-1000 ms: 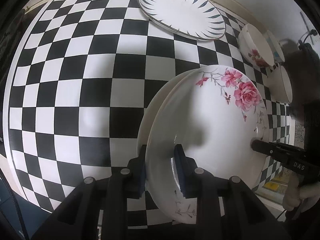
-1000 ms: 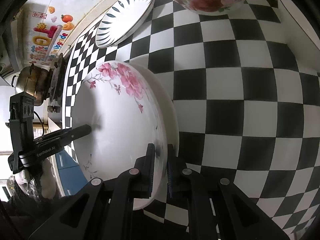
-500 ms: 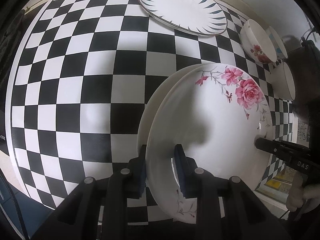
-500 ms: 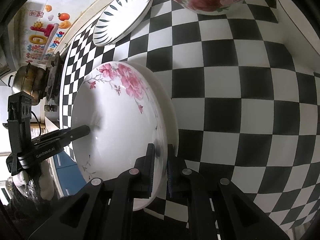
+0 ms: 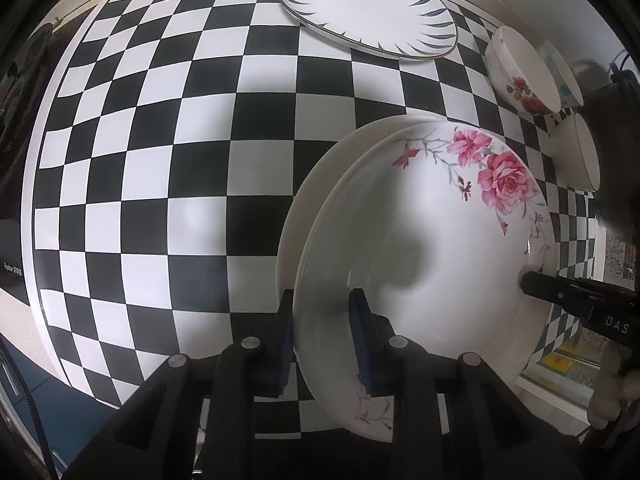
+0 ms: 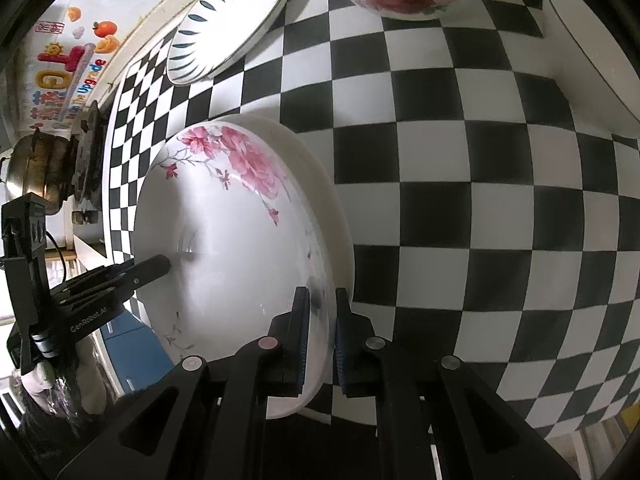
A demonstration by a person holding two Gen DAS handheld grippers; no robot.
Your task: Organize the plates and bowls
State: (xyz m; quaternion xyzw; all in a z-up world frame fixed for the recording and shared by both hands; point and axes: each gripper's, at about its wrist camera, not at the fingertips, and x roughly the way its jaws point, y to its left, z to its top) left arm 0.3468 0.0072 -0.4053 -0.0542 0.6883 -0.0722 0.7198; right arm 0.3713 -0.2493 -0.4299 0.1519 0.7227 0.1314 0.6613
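While each claw [image 5: 322, 336] [image 6: 320, 334] grips the rose plate [image 5: 432, 248], checkered counter [image 5: 160, 160], stickered wall [image 6: 60, 64].

White plate [image 5: 432, 240] with pink roses, white plate [image 5: 364, 4] with dark blue leaf marks, black-and-white checked table [image 5: 160, 160].

Left tongs [image 5: 322, 340]: matte black, four linkage bars, silver round rivets, ribbed dark-blue pads [image 5: 362, 344]. Right tongs [image 6: 320, 336]: same build, one rivet pinkish. White lettering on both bodies. White glove [image 6: 38, 372] on the left hand.
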